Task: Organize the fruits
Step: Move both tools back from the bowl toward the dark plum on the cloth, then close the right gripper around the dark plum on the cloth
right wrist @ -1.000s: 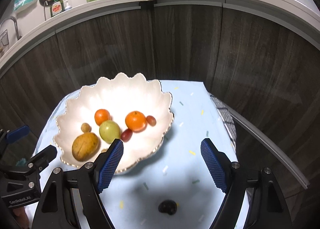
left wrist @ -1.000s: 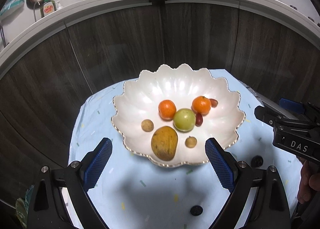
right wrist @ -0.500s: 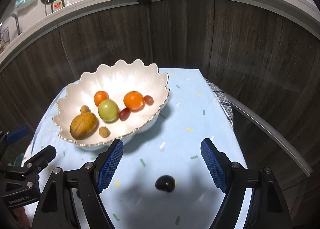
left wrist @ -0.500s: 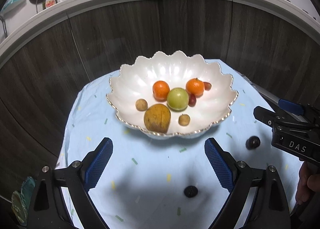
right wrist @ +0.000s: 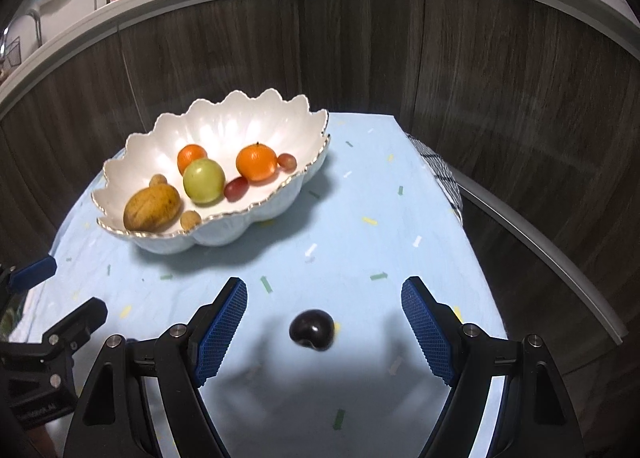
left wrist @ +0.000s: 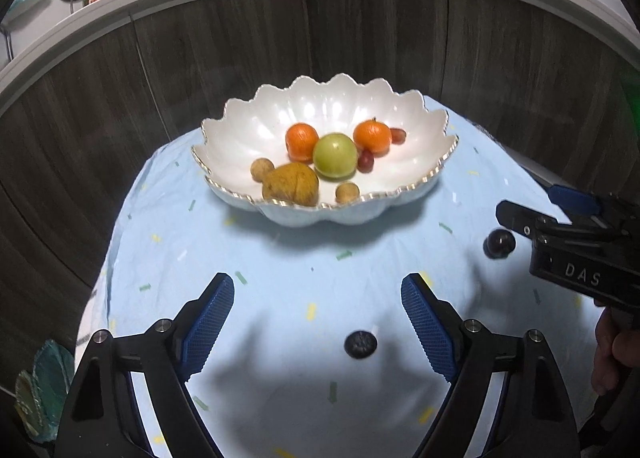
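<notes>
A white scalloped bowl stands on a light blue cloth. It holds two oranges, a green fruit, a brown oval fruit, two small tan fruits and two red grapes. A dark cherry lies on the cloth between my right gripper's open fingers; it also shows in the left wrist view. A smaller dark berry lies inside my open left gripper, near its right finger. My right gripper is open and empty.
Dark wood cabinet fronts curve behind the table under a white counter with dishes and pans. The cloth's edge drops off at left and right. A checked cloth lies at the right edge.
Both grippers have pulled back from the bowl and lowered. The berry now sits between the left fingers and the cherry between the right fingers. Both stayed open.
</notes>
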### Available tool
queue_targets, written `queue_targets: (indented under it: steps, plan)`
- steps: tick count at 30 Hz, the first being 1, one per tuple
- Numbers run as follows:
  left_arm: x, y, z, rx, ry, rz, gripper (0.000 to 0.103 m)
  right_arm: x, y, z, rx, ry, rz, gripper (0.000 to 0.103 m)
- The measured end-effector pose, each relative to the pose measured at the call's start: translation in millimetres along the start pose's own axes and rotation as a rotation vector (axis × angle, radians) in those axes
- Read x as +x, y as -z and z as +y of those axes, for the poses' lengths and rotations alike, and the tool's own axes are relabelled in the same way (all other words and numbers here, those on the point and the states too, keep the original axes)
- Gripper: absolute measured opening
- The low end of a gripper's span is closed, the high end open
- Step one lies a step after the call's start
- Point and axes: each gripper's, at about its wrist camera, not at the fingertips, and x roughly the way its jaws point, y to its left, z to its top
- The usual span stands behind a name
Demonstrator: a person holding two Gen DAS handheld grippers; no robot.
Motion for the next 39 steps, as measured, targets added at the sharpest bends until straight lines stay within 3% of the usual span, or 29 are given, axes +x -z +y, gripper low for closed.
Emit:
queue_targets:
  steps: [4, 13, 18, 23, 29, 34, 38, 39]
  plan:
    - [6.1, 8.0, -3.9, -0.005, 0.009, 0.016, 0.084, 3.9, 4.9, 0.3, -0.017, 0.002, -0.009, 0.080]
    - [16.6, 21.2, -15.4, 0.016, 0.029, 0.053, 0.068, 16.0, 13.6, -0.3, -0.018, -0.011, 0.002, 0.080]
    - [24.0, 27.2, -15.6, 0.014, 0.045, 0.076, 0.048, 20.5, 16.9, 2.2, -0.024, -0.020, 0.008, 0.079]
    - [30.3, 33.0, -15.3, 0.007, 0.055, 0.104, 0.043, 23.0, 18.8, 5.9, -0.039, -0.016, 0.012, 0.076]
    - [33.2, 35.9, -18.6, 0.014, 0.065, 0.114, 0.034, 31.8, 21.6, 4.4, -0.036, 0.005, 0.048, 0.069]
    - [33.9, 37.5, -22.6, 0.027, 0.072, 0.117, 0.027, 42.4, 22.8, 0.5, -0.020, 0.006, 0.101, 0.055]
    - [32.5, 37.3, -24.6, 0.038, 0.084, 0.121, 0.020, 40.9, 23.1, 0.5, -0.025, -0.006, 0.097, 0.048]
    - [32.6, 37.1, -24.7, 0.038, 0.085, 0.122, 0.020, 40.5, 23.4, 1.4, -0.029, -0.012, 0.095, 0.042]
